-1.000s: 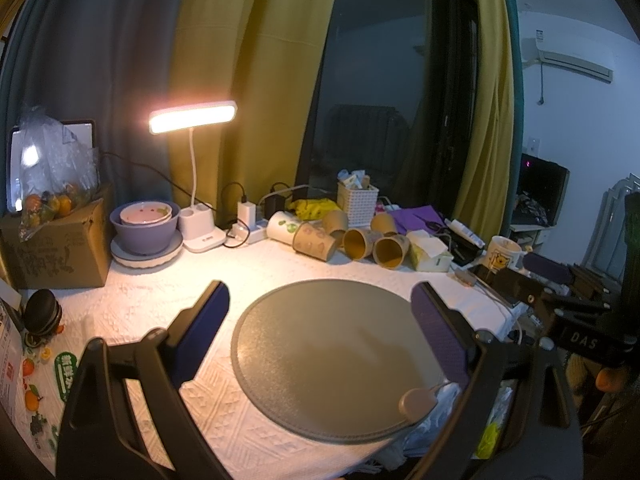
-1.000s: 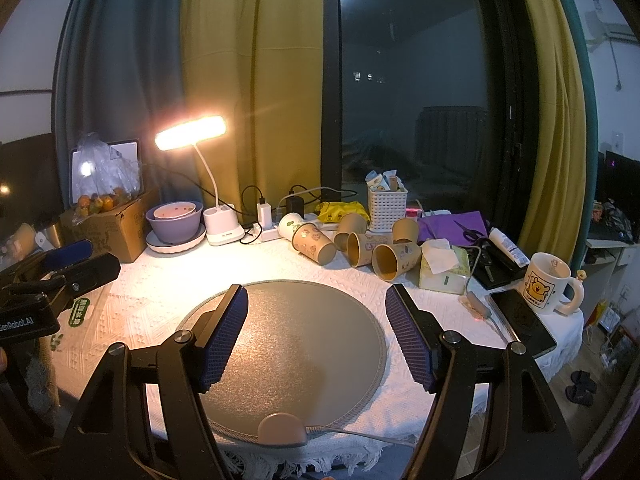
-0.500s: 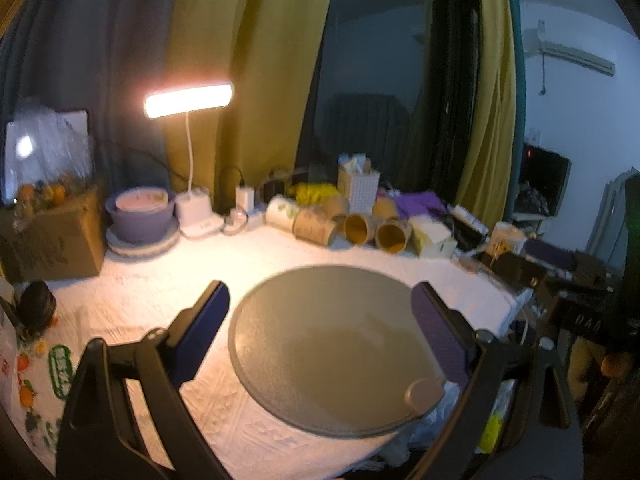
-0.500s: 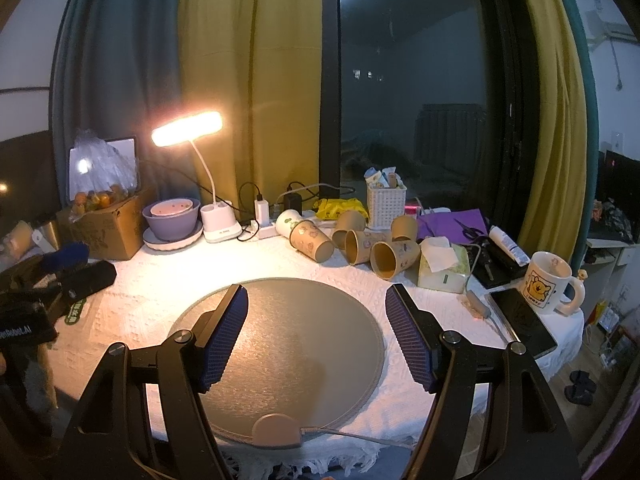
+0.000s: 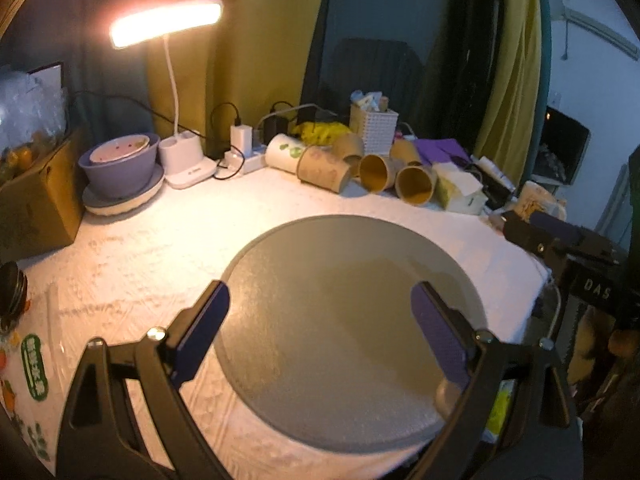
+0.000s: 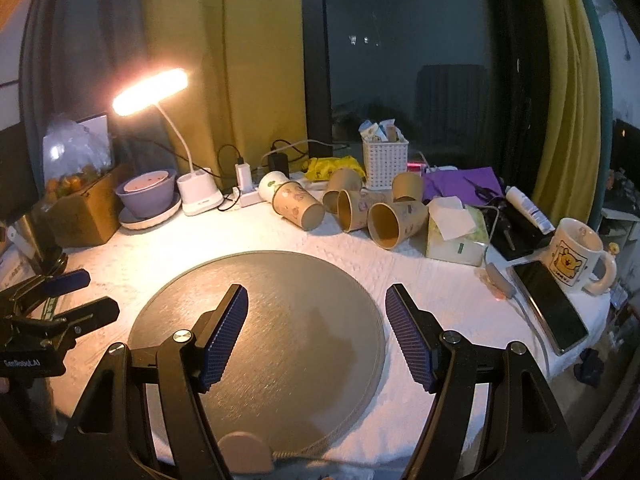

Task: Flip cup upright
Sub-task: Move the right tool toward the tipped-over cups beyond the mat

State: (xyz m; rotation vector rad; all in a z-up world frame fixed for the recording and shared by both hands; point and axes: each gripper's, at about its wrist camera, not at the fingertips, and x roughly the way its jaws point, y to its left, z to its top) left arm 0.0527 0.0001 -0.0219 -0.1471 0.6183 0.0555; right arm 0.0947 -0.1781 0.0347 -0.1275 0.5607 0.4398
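Several brown paper cups lie on their sides at the back of the table, beyond a round grey mat (image 5: pixel 344 320) (image 6: pixel 280 320). The nearest ones show in the left wrist view (image 5: pixel 324 170) and in the right wrist view (image 6: pixel 298 204), with open-mouthed cups (image 6: pixel 394 220) to their right. My left gripper (image 5: pixel 320 334) is open and empty above the mat's near side. My right gripper (image 6: pixel 316 332) is open and empty above the mat. Each gripper also shows at the edge of the other's view.
A lit desk lamp (image 6: pixel 150 92) and purple bowls (image 6: pixel 146 194) stand at back left beside a cardboard box (image 6: pixel 84 210). A white basket (image 6: pixel 386 162), tissue pack (image 6: pixel 456 236), phone (image 6: pixel 550 306) and bear mug (image 6: pixel 576 256) crowd the right.
Both grippers have moved forward and lower towards the table, so the mat and cups look nearer. The left view has tilted down most. Both stay open.
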